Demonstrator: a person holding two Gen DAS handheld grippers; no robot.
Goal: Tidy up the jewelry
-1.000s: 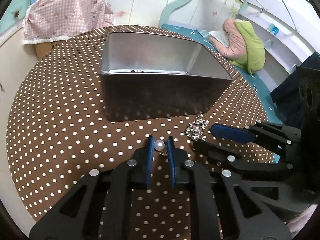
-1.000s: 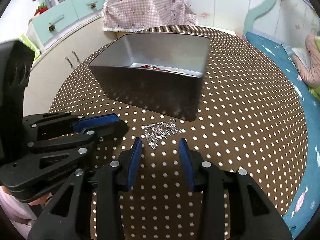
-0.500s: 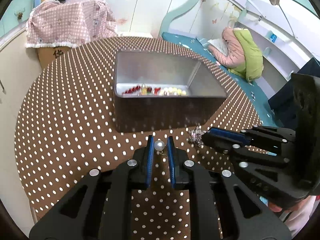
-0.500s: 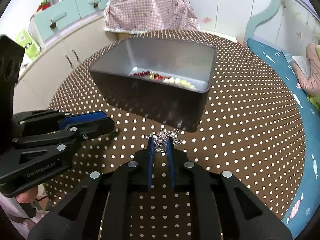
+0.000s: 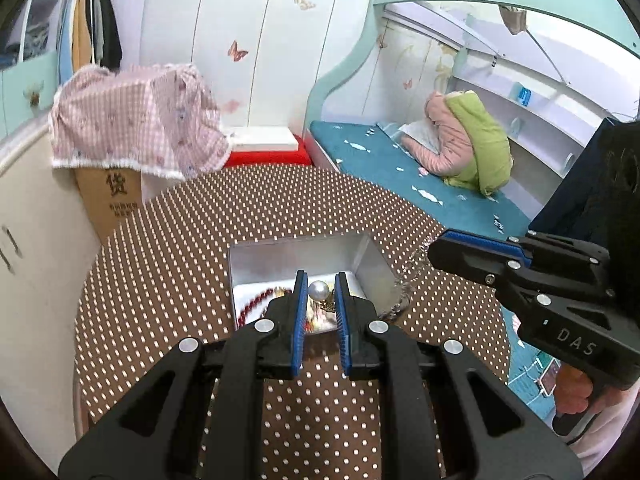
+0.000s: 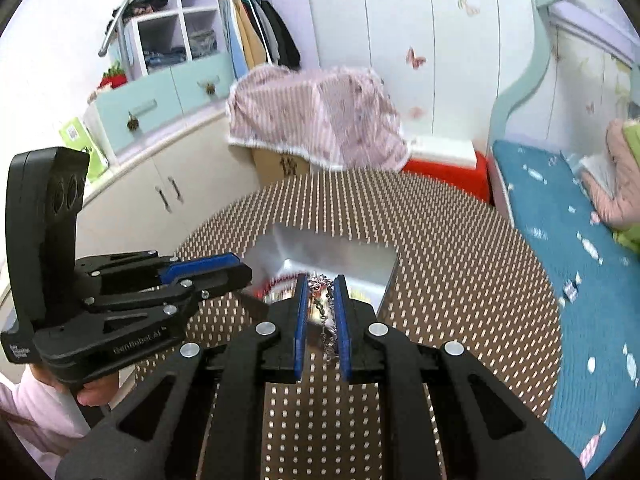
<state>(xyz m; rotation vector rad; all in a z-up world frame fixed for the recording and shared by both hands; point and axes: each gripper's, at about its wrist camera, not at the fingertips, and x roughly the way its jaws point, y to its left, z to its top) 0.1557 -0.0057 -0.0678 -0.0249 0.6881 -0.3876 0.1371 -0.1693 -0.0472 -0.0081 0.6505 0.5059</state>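
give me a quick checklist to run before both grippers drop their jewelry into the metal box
1. Left gripper shut on the pearl earring: ok.
2. Right gripper shut on the silver chain: ok.
3. Metal box open on top, with room inside: ok.
4. Pearl earring directly above the box opening: cannot tell, it only lines up in the left wrist view.
5. Chain hanging free of the box rim: cannot tell, motion blur.
6. Grippers clear of each other: ok, a gap shows between them.
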